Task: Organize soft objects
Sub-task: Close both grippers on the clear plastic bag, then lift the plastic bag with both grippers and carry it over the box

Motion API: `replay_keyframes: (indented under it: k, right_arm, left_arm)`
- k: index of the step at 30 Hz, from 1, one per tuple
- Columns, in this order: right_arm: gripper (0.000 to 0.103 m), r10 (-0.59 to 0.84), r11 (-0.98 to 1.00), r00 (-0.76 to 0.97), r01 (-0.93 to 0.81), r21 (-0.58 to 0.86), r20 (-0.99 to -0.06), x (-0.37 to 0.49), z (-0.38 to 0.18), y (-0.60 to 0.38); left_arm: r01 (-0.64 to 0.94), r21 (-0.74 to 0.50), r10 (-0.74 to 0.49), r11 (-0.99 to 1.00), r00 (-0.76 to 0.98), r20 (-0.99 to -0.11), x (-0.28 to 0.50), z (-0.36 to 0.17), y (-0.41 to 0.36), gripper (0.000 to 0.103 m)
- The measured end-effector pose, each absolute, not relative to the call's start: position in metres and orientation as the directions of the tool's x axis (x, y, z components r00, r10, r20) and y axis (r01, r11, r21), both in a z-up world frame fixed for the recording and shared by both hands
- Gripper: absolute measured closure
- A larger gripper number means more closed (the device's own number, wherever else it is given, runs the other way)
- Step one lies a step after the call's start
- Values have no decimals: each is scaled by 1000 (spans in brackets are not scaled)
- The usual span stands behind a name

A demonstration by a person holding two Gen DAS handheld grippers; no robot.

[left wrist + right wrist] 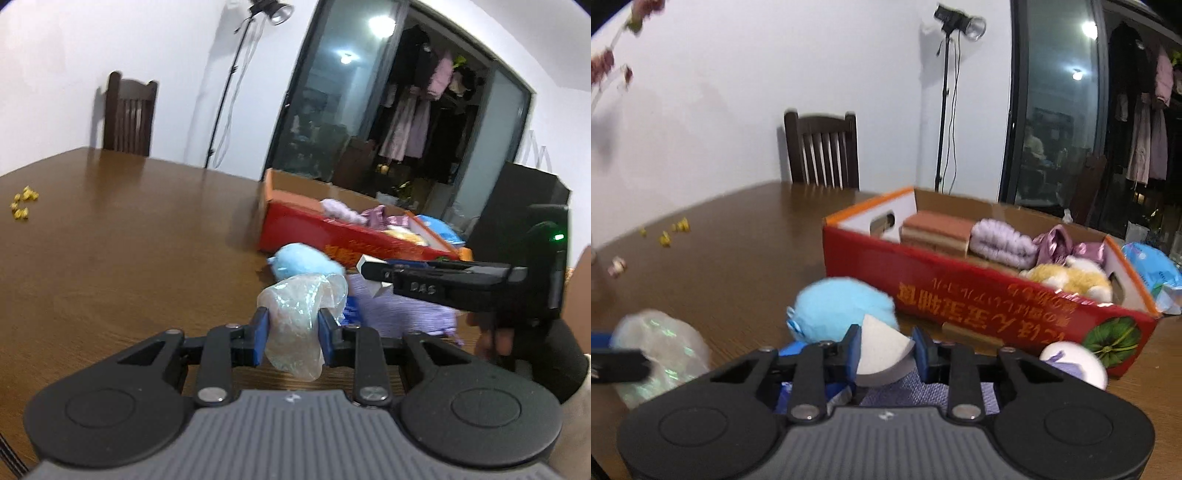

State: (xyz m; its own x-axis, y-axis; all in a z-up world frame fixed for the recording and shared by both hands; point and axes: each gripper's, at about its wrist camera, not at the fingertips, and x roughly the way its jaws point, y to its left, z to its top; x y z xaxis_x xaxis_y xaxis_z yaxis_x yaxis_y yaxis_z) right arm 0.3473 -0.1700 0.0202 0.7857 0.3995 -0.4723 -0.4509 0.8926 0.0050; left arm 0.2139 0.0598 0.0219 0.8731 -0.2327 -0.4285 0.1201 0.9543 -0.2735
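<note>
My left gripper (293,332) is shut on a crumpled clear plastic bag (299,314), held above the brown table (129,240). The bag also shows in the right wrist view (661,350). My right gripper (886,354) is shut on a white wedge-shaped sponge (882,350); it also shows in the left wrist view (373,273). A light blue plush (842,310) lies just beyond, over a purple cloth (402,314). The red cardboard box (960,291) holds folded towels, a purple cloth, a pink ribbon and a yellow plush (1071,280).
A white round object (1075,362) lies by the box's near corner. A blue packet (1152,273) sits right of the box. Small yellow bits (24,203) lie far left on the table. A dark chair (822,147) and lamp stand (945,103) stand behind.
</note>
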Motion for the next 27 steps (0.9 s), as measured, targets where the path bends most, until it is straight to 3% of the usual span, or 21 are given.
replay_keyframes:
  k: [6, 15, 23, 27]
  right_arm:
    - [74, 477, 871, 774, -479, 106, -416, 284, 43, -215]
    - [74, 430, 903, 780, -364, 229, -455, 204, 12, -287]
    - [74, 444, 894, 798, -364, 261, -407, 199, 15, -312]
    - [74, 481, 876, 795, -416, 246, -369, 224, 38, -310]
  left_arm:
    - [195, -270, -298, 943, 854, -427, 200, 24, 30, 74]
    - [322, -242, -400, 916, 796, -454, 187, 19, -31, 74]
    - [326, -224, -394, 919, 805, -444, 192, 33, -40, 74]
    - [357, -207, -410, 911, 832, -374, 228, 65, -26, 74]
